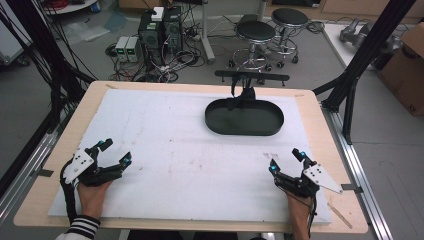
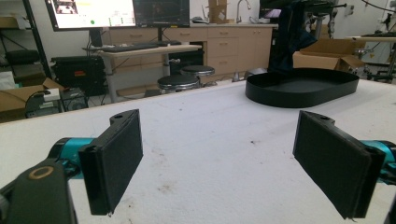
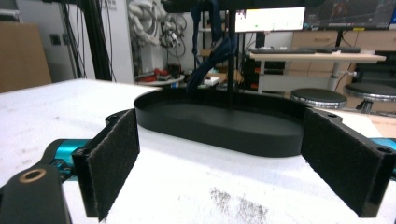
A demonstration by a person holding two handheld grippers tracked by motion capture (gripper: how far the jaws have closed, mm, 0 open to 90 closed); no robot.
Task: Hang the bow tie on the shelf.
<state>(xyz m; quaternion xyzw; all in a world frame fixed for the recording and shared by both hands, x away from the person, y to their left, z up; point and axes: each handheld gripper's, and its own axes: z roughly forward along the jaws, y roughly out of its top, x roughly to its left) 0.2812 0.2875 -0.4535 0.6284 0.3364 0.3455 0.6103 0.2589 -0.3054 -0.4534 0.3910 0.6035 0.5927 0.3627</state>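
Dark cloth (image 1: pixel 243 98) partly hidden behind tray (image 1: pixel 220 126) wall.

Two grippers (image 1: pixel 116 151) (image 1: pixel 287 160), one black oval tray (image 1: pixel 244 131), one white mat (image 1: pixel 175 150), two stools (image 1: pixel 256 32) (image 1: pixel 290 17).

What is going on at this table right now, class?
A person sits at a table with a white sheet on it and holds a two-jaw gripper in each hand. The left gripper and the right gripper both rest near the front edge with jaws open and nothing between them. A black oval tray sits toward the far right of the sheet, with a dark cloth hanging from a stand behind it and draping over its back rim. Neither gripper touches the tray.
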